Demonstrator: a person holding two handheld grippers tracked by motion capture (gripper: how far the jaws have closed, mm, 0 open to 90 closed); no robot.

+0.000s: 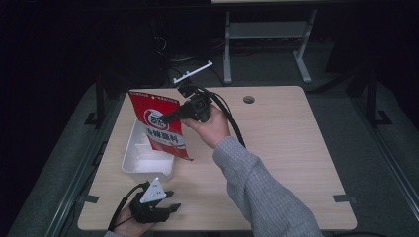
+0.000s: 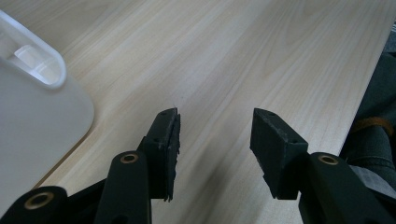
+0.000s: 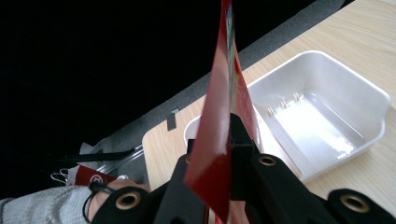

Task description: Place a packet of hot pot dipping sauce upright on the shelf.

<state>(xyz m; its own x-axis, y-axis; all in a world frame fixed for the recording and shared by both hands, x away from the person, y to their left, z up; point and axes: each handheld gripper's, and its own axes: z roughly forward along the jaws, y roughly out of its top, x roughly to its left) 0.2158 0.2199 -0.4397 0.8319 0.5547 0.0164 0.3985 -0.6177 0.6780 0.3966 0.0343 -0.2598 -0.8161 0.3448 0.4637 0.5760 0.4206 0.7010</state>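
We record the right gripper (image 1: 170, 117) clamped on a red seasoning packet (image 1: 159, 126), its jaws pinched flat against the thin packet, one on each face; in the right gripper view the packet (image 3: 219, 135) stands edge-on between them, rising past the top of the frame. The right hand (image 1: 210, 126) holds the gripper raised above the table (image 1: 276, 148), forearm in a grey sleeve (image 1: 257, 192) reaching in from the bottom, the gripper pointing left across the view. The packet hangs roughly upright, tilted slightly, over the near right part of a white plastic tray (image 1: 143, 158) that sits at the table's left side; whether its lower corner touches the tray's rim we cannot tell. The left gripper (image 1: 170, 200) rests low at the near edge of the table, just in front of the tray, with its jaws parted to a moderate gap and nothing between them; the left gripper view shows bare wood between the pads (image 2: 166, 140) and the tray's corner (image 2: 42, 116) off to one side.
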